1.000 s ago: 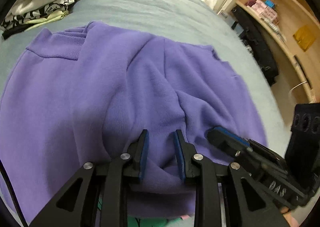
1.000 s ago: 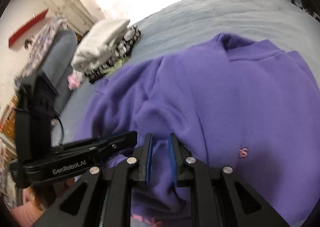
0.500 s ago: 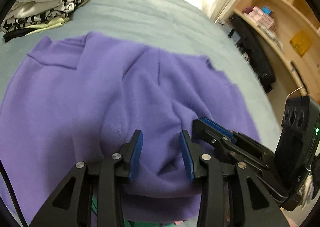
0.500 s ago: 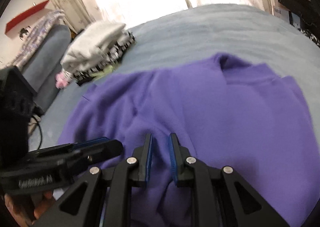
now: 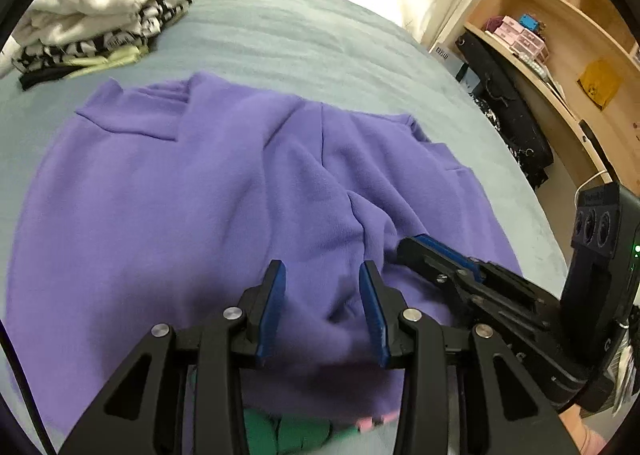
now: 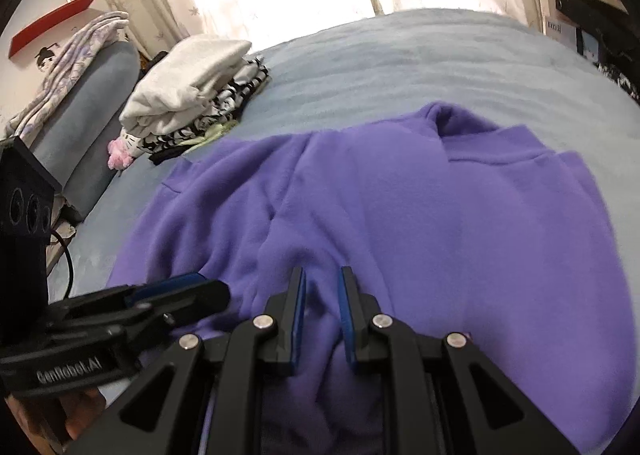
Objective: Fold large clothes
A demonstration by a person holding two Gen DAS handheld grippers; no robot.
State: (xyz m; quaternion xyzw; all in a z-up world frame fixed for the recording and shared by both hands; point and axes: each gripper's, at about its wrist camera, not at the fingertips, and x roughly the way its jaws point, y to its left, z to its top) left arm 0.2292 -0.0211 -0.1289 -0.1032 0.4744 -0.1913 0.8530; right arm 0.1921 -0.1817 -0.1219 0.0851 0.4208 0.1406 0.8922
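A large purple sweatshirt lies spread on the grey-blue bed, with a fold running down its middle. My left gripper stands open over the near hem, fabric bunched between its blue pads without being clamped. My right gripper is partly open over the same bunched near edge of the sweatshirt. Each gripper shows in the other's view: the right one in the left wrist view, the left one in the right wrist view. They sit close together, side by side.
A stack of folded white and black-patterned clothes sits at the far left of the bed, also in the right wrist view. Wooden shelves and a black case stand right of the bed. A grey sofa stands left.
My left gripper has opened wider and let go of the fabric. My right gripper's jaws have parted. Both have drawn back and up a little, so more of the bed shows.
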